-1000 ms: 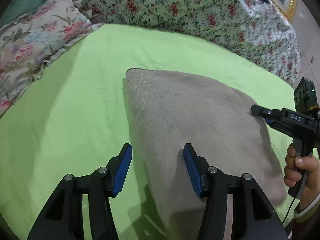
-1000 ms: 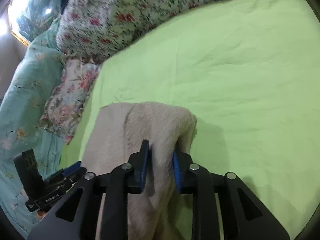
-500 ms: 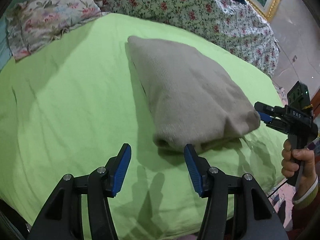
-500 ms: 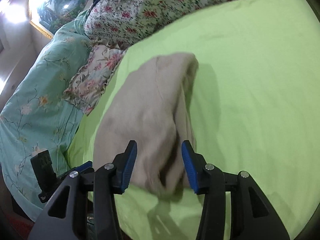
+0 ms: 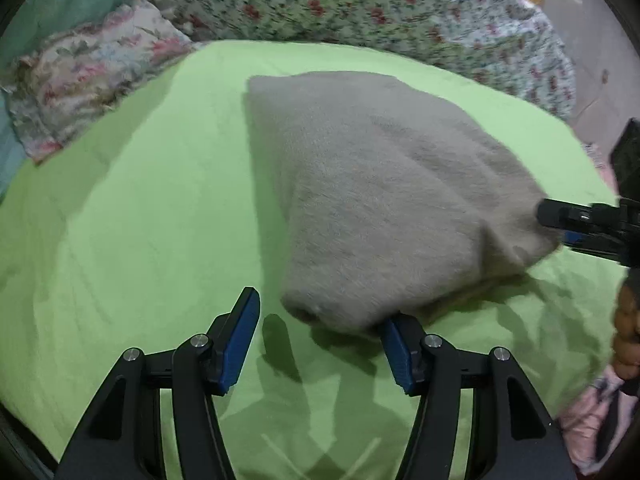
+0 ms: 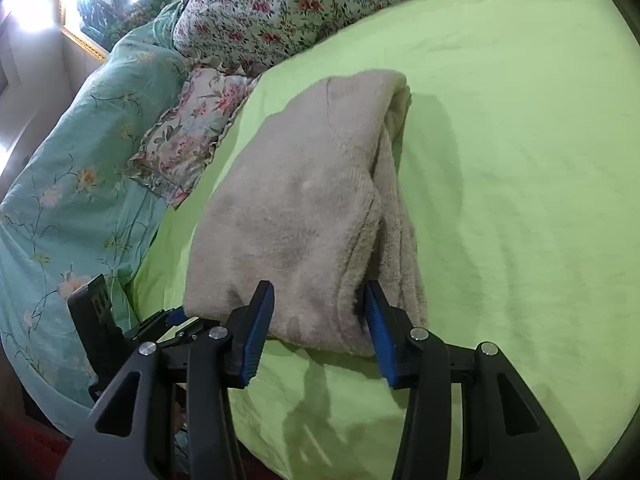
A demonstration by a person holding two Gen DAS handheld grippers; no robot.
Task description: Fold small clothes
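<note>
A folded beige fleece garment [image 5: 384, 196] lies on the green sheet [image 5: 140, 220]; it also shows in the right wrist view [image 6: 304, 208]. My left gripper [image 5: 320, 320] is open, its jaws either side of the garment's near corner. My right gripper [image 6: 316, 304] is open, its jaws straddling the garment's near end. In the left wrist view the right gripper [image 5: 560, 220] touches the garment's right corner. In the right wrist view the left gripper [image 6: 176, 316] sits at the garment's lower left corner.
A floral pillow [image 5: 88, 76] and a floral quilt [image 5: 360, 4] lie behind the sheet. A teal duvet [image 6: 80, 152] lies at the left in the right wrist view. The bed edge [image 5: 576, 412] is at the lower right.
The right gripper let go of the garment and opened. The garment now lies folded on the sheet. Both grippers drew back, then moved in again to its near corners.
</note>
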